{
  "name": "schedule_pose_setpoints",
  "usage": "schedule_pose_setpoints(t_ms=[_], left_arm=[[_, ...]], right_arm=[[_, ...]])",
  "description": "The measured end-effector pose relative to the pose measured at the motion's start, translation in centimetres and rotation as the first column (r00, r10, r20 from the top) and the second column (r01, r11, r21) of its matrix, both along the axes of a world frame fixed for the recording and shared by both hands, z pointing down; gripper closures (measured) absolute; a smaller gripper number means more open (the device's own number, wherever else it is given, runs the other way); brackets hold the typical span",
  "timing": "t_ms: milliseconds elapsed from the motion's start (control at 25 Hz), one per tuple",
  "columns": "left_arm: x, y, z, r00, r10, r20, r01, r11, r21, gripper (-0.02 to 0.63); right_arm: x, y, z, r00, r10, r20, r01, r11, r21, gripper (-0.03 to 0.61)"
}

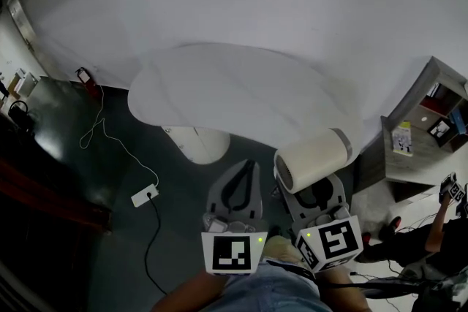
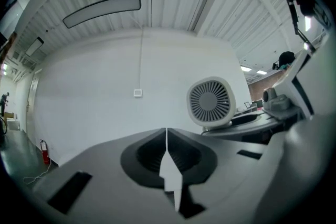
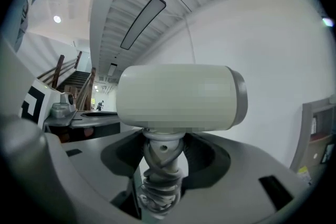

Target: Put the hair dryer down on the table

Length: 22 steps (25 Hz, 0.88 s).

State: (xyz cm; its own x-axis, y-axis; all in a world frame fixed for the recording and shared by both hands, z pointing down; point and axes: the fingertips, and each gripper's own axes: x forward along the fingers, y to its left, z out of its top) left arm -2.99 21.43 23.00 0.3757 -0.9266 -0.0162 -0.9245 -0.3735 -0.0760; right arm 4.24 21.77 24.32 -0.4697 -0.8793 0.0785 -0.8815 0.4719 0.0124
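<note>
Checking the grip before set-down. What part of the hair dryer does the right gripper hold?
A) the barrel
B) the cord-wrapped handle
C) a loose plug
B: in the right gripper view the right gripper is shut on the hair dryer at its handle, with cord wound round it and the barrel above the jaws.

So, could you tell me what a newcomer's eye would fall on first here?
The cream hair dryer stands out first, its handle clamped in the right tool, close to the person. Ahead spreads a broad white table, and the left tool alongside is shut and empty.
</note>
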Motion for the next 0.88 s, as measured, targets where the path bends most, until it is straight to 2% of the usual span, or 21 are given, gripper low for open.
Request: schedule_pose_setpoints(t_ms=[240,480,880], left_arm=[[0.6,-5.5,1.8,1.0,0.018,0.02,-0.017,0.999,-0.043,0.601],[0.4,-12.9,2.6,1.0,-0.008,0.02,0.01,0.997,-0.081,0.601],[2.4,-23.7,3.8,0.999,-0.018,0.041,0.023,0.993,-0.112,0.601]], right_arm=[[0.8,-5.7,1.7,1.0,0.027,-0.006,-0.027,0.999,-0.044,0.351],[1.3,-13.3,3.0,1.0,0.015,0.002,-0.014,0.995,-0.095,0.351],[4.0,-24.1,5.0,1.0,0.018,0.004,-0.018,0.988,-0.155,0.351]])
